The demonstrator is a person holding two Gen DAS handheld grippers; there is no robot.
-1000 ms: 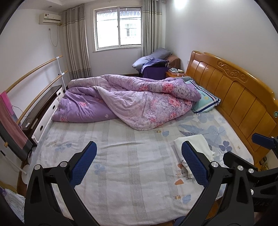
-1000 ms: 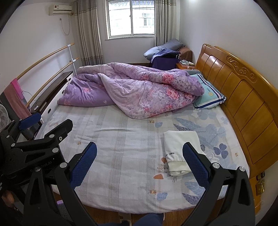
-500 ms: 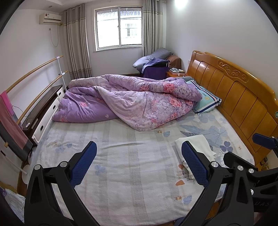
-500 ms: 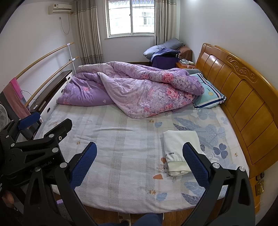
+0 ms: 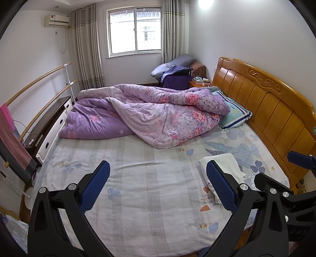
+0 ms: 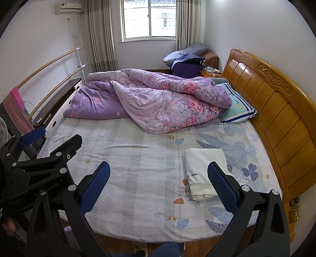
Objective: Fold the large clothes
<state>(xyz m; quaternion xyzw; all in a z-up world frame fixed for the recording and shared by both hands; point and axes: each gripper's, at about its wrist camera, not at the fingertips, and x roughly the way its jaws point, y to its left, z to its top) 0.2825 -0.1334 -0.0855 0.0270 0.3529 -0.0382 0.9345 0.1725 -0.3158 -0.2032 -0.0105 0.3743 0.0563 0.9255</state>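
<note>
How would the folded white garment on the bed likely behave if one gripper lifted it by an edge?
The folded white garment looks soft and layered, so it would probably droop and unfold. It lies flat on the bedsheet, so it likely slides rather than rolls.

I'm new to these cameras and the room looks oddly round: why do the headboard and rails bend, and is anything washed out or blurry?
Left wrist view: fisheye lens bows the headboard and wall rails, with dark corners; the window is blown out white, and a ceiling light glares. Right wrist view: same bending, window overexposed; the folded white garment stays sharp, with soft shadows.
</note>
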